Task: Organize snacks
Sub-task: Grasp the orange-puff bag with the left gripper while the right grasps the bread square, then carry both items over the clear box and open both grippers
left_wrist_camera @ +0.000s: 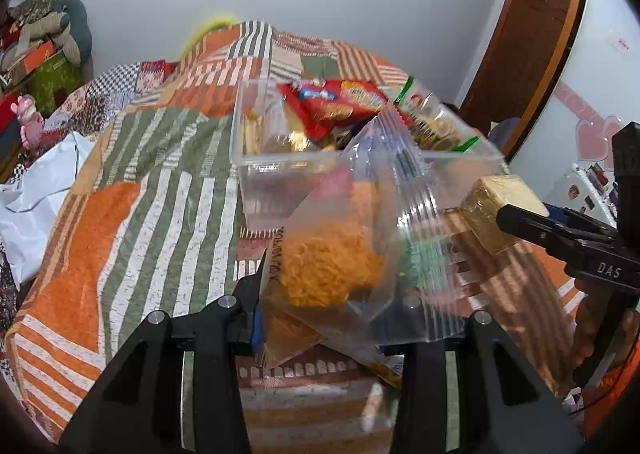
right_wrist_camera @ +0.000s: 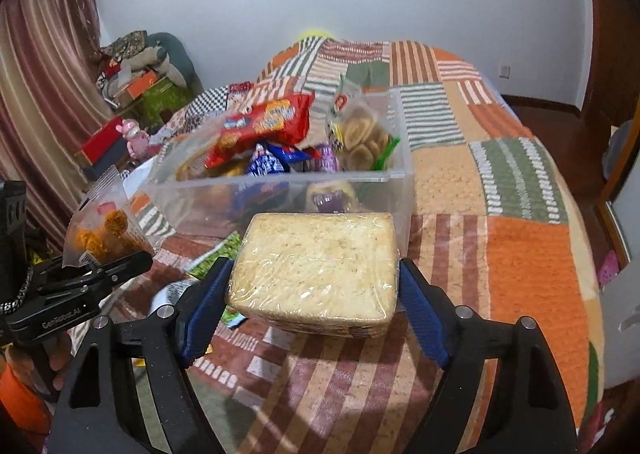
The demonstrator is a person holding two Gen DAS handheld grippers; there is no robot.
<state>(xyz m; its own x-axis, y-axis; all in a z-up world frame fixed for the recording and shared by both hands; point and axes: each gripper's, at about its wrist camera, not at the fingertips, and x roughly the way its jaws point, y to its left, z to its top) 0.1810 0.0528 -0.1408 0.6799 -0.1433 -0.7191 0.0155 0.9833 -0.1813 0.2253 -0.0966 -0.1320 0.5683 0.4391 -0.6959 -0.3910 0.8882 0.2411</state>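
A clear zip bag of orange snacks [left_wrist_camera: 336, 254] hangs between my left gripper's [left_wrist_camera: 336, 294] fingers, which are shut on its lower part; the bag hides the right fingertip. The right wrist view shows that bag [right_wrist_camera: 104, 230] pinched in the left gripper [right_wrist_camera: 116, 268] at the left edge. My right gripper [right_wrist_camera: 316, 290] is shut on a pale block wrapped in cling film [right_wrist_camera: 316, 266], its blue pads [right_wrist_camera: 208, 298] pressing both sides. The block [left_wrist_camera: 496, 206] is also in the left wrist view. Just beyond both stands a clear plastic bin [right_wrist_camera: 280, 178] [left_wrist_camera: 280, 162] of snacks.
The bin holds a red biscuit packet [right_wrist_camera: 264, 122], a bag of round cookies [right_wrist_camera: 360, 134] and blue wrappers. Green packets [right_wrist_camera: 216, 254] lie on the patchwork quilt [right_wrist_camera: 520, 254] below the block. Boxes and cushions [right_wrist_camera: 140, 66] pile up far left; a wooden door [left_wrist_camera: 528, 34] is at the right.
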